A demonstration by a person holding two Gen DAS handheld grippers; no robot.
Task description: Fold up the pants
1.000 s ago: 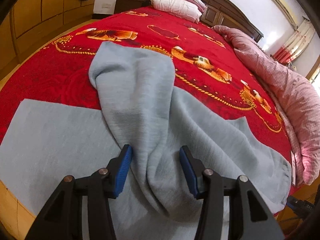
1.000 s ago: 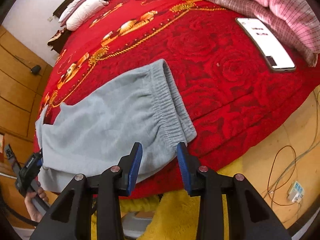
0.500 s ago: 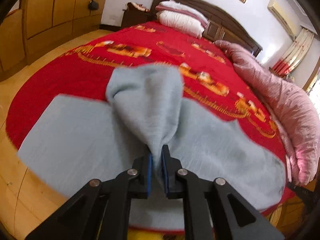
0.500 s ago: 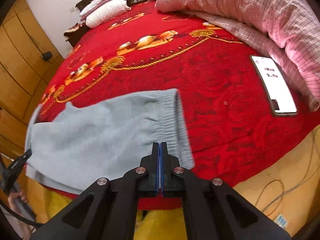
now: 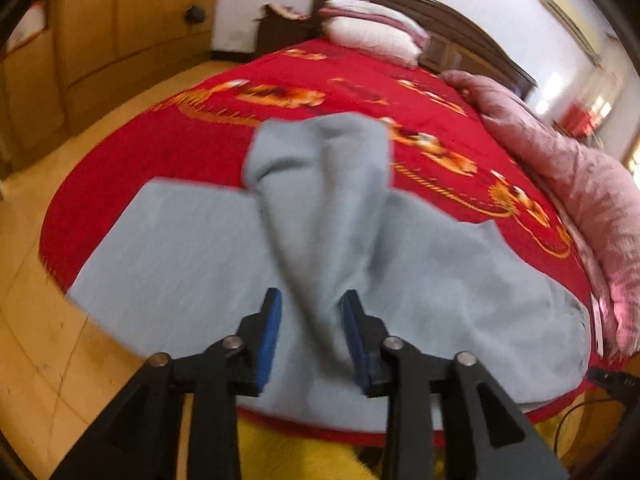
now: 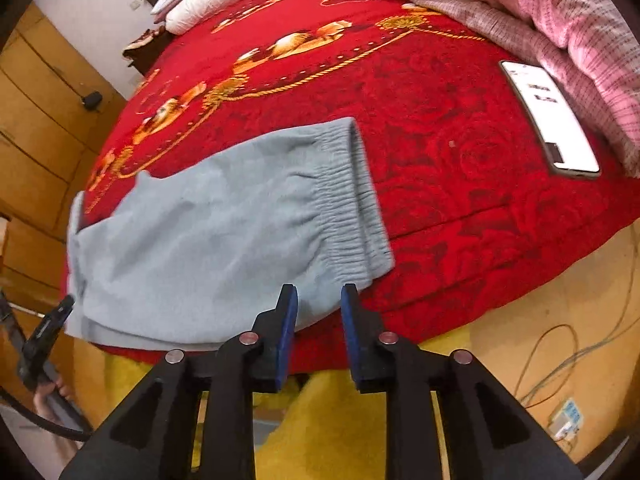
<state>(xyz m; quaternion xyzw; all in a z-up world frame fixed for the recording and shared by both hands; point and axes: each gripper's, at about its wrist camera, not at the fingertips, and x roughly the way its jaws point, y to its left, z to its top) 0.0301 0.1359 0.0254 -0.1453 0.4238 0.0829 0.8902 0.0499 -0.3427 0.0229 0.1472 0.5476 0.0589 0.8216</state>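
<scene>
Grey pants (image 5: pixel 420 264) on a red bed (image 6: pixel 440 152), just released.
Both the left hand-held gripper (image 5: pixel 312 328) and right hand-held gripper (image 6: pixel 319 322) have reopened, jaws apart; the fold looks unfinished.

red bedspread with gold-orange pattern (image 6: pixel 440 152) covered the bed. white smartphone (image 6: pixel 548 120) lay face up on it, just beside the pink checked quilt (image 6: pixel 540 12) bunched along the edge. white pillows (image 5: pixel 372 36) were stacked at the dark wooden headboard (image 5: pixel 460 40). grey cables (image 6: pixel 580 352) ran across the wooden floor (image 5: pixel 36 320).
</scene>
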